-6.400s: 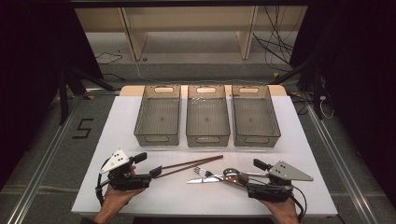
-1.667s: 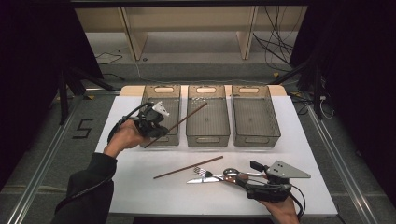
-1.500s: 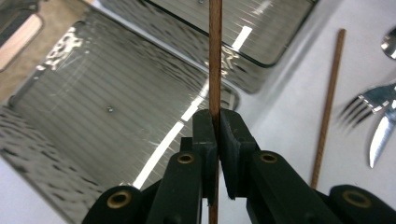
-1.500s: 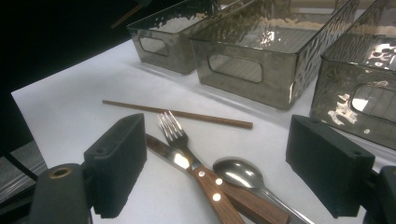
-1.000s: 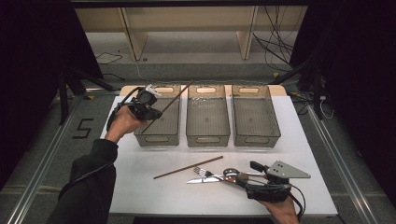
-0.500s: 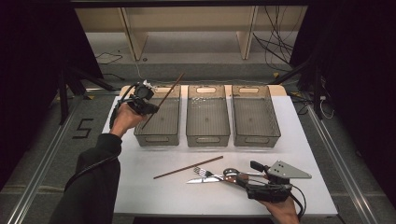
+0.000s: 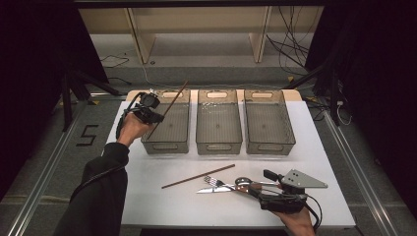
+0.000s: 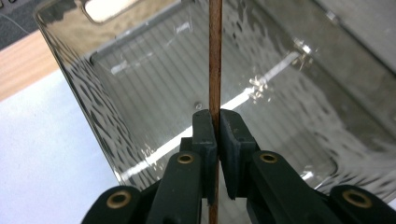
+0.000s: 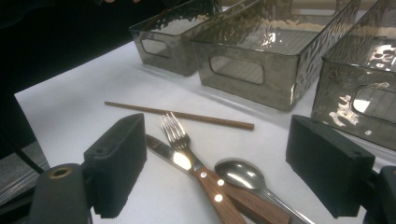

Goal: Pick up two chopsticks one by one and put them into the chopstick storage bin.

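Chopstick (image 8: 215, 56) between left tongs (image 8: 215, 122)

Black "5" (image 7: 86, 135) marked on floor (image 7: 44, 162), left of table.

White table (image 7: 147, 196) on a grey floor (image 7: 44, 162), metal rails (image 7: 46, 169) along both sides. Black "5" (image 7: 87, 135) marked on the floor at left. Pale wooden shelving (image 7: 199, 29) behind, black cables (image 7: 290, 46) trailing beside it. Dark curtains (image 7: 29, 64) on either side, even overhead light on the tabletop.
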`<state>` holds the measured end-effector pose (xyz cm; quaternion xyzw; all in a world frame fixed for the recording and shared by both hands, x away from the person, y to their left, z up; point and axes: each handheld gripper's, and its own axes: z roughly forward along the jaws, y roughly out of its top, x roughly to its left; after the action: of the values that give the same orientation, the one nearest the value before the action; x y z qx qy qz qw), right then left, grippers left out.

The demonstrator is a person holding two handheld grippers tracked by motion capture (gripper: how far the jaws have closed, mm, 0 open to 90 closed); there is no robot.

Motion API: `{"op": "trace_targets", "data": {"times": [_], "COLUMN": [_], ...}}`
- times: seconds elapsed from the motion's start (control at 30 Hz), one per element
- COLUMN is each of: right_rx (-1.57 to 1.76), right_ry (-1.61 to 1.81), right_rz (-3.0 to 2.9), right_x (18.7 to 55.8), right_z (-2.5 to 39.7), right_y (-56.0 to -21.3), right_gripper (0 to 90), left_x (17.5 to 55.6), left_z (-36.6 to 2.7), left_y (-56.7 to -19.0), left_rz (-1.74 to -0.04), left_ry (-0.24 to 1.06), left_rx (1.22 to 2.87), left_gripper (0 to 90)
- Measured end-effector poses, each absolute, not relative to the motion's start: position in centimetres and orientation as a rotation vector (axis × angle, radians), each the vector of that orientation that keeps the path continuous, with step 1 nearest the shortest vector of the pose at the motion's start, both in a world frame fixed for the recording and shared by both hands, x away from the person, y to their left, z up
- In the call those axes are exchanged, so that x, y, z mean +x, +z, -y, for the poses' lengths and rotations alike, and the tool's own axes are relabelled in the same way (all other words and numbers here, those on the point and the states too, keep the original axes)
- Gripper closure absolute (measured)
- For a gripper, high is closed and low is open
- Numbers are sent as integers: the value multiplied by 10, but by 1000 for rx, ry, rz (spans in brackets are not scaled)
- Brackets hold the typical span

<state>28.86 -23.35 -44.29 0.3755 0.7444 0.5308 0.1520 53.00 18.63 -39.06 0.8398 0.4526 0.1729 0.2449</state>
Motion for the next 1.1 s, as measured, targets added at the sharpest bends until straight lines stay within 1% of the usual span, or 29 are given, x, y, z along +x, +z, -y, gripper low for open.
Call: {"op": "trace_targets", "data": {"times": [0.13,0.23,0.27,0.3,0.33,0.4,0.53,0.7,0.77,1.1], "right_rx": [1076,1078,1075,1080,1080,1080,1078,1079,1080,1080], "right_ry": [1522,1521,1521,1522,1522,1521,1522,1522,1522,1521], "right_rz": [-2137,-2138,-2137,-2138,-2138,-2137,-2138,-2136,-2136,-2135], "right_x": [289,289,289,289,289,289,288,289,288,288], "right_z": [233,233,233,233,233,234,233,234,234,234], "right_y": [-443,-443,-443,-443,-443,-443,-443,-443,-443,-443], "right_gripper": [211,210,211,211,211,211,210,211,210,211], "left_x": [531,530,530,530,530,528,522,514,511,486], "left_z": [-187,-186,-186,-186,-185,-183,-178,-171,-169,-163], "left_y": [-396,-397,-396,-395,-395,-389,-377,-366,-363,-352], "left_rz": [-1272,-1274,-1285,-1293,-1299,-1289,-1251,-1202,-1195,-1117], "left_ry": [463,462,457,450,442,455,442,438,435,392], "left_rx": [2285,2275,2270,2266,2264,2248,2221,2215,2208,2144], "left_gripper": [842,820,753,595,595,482,365,299,293,204]}}
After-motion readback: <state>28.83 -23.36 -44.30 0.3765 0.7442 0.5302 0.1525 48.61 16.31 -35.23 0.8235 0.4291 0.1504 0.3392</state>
